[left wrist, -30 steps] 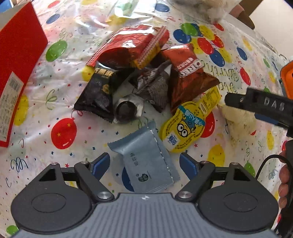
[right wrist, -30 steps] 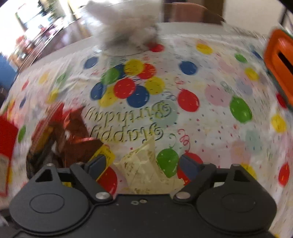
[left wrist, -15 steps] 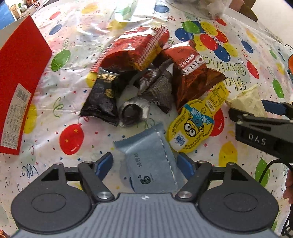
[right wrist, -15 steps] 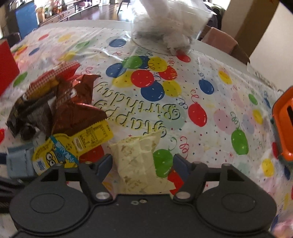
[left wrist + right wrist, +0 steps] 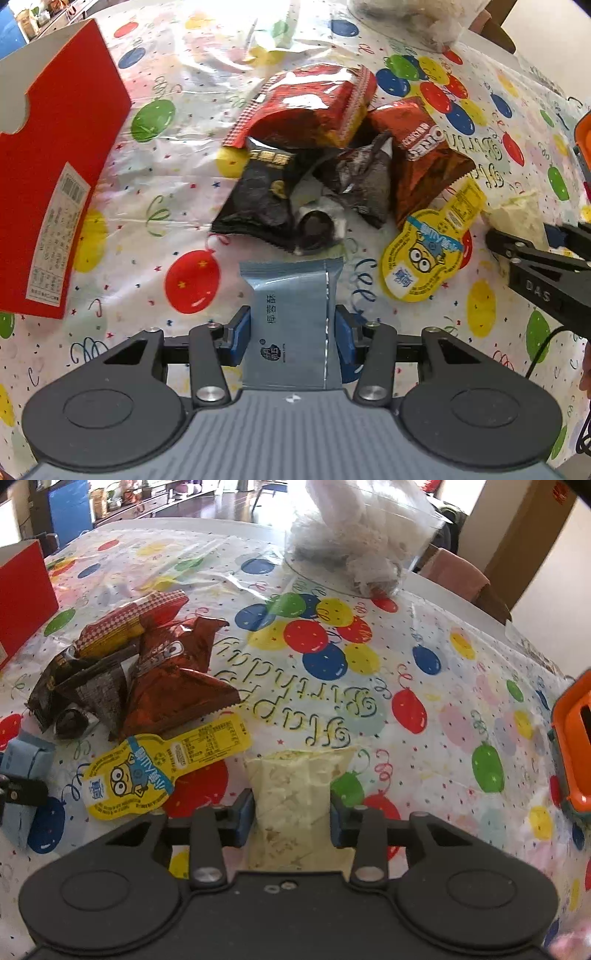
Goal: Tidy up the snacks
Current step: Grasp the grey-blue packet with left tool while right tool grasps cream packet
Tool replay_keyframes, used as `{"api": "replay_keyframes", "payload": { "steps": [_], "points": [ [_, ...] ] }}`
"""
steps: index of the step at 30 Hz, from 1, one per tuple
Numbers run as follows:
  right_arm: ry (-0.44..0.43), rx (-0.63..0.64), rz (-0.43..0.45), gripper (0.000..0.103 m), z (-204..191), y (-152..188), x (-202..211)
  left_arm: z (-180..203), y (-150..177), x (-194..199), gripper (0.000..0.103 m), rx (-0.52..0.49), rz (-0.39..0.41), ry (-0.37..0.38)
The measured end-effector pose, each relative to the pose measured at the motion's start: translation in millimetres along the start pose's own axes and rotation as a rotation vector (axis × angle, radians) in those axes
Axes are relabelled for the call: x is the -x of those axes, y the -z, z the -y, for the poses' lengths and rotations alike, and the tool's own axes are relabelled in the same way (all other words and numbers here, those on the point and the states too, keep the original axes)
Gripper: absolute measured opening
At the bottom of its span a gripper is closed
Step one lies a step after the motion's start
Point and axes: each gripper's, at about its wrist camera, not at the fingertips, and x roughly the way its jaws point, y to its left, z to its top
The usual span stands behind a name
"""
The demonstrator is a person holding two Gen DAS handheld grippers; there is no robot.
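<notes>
Grey-blue packet (image 5: 291, 317) sits between your left gripper (image 5: 292, 334) pads, jaws closing, pads at both edges. Cream packet (image 5: 295, 794) likewise in your right gripper (image 5: 291, 818) (closing, pads touching). Snack pile (image 5: 325, 166) at 12 o'clock; red box (image 5: 55, 177) at 9 o'clock.

Glossy plastic tablecloth (image 5: 155, 221); shiny crinkled foil red packet (image 5: 314, 103); matt grey-blue packet (image 5: 291, 317); matt cardboard red box (image 5: 62, 147)

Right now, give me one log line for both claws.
left claw: closing on grey packet | right claw: closing on pale packet | both packets on tablecloth
</notes>
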Motion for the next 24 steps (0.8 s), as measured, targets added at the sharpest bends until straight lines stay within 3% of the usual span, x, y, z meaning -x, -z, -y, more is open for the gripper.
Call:
{"api": "replay_keyframes", "payload": {
  "steps": [8, 15, 24],
  "points": [
    [-0.031, -0.129, 0.010, 0.035, 9, 7, 28, -16, 4, 17, 0.046, -0.027, 0.041, 0.024],
    [0.020, -0.195, 0.063, 0.035, 4, 7, 65, -29, 1, 46, 0.046, -0.093, 0.116, 0.057],
    [-0.046, -0.282, 0.138, 0.035, -22, -6, 118, -58, -8, 97, 0.046, -0.158, 0.206, 0.105]
  ]
}}
